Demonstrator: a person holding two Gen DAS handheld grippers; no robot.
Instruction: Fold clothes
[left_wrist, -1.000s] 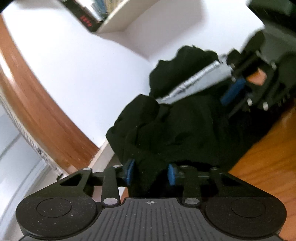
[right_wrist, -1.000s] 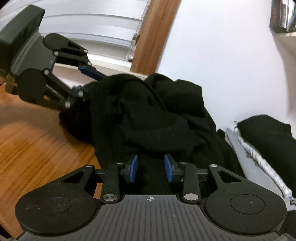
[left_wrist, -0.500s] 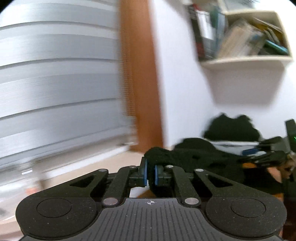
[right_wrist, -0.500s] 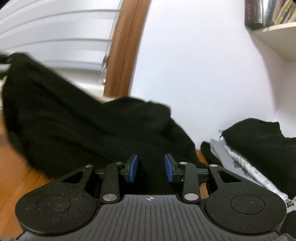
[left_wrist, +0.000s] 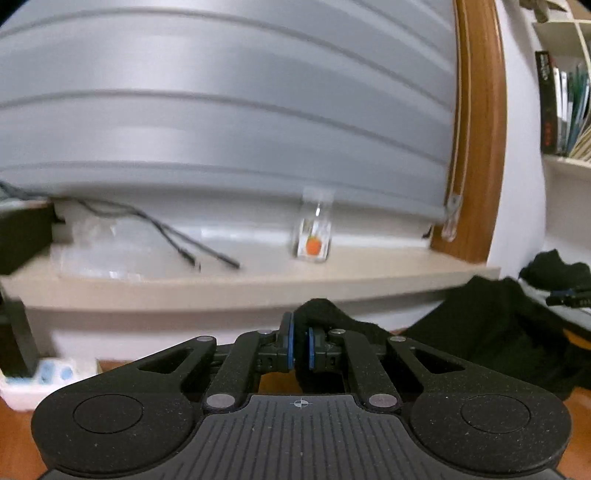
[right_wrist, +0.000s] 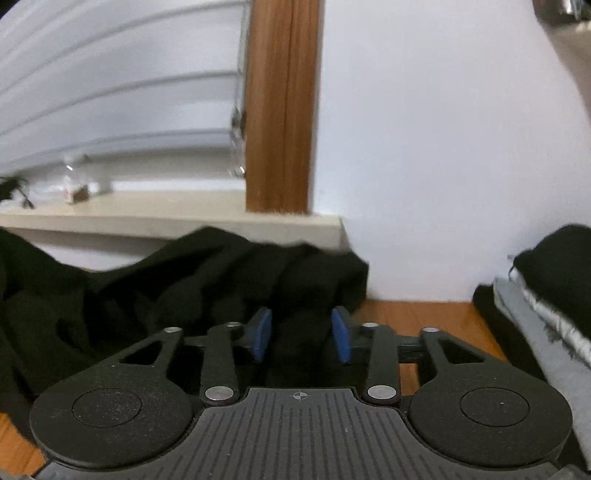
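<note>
garment (right_wrist: 184, 295) on table (right_wrist: 417, 314) below sill (right_wrist: 166, 214) | folded stack (right_wrist: 546, 295) right, apparently apart

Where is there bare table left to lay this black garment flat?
Bare wood shows between the black garment and the folded pile, below the white wall. Left of that, the garment covers the table. The sill holds a bottle and cables.
</note>
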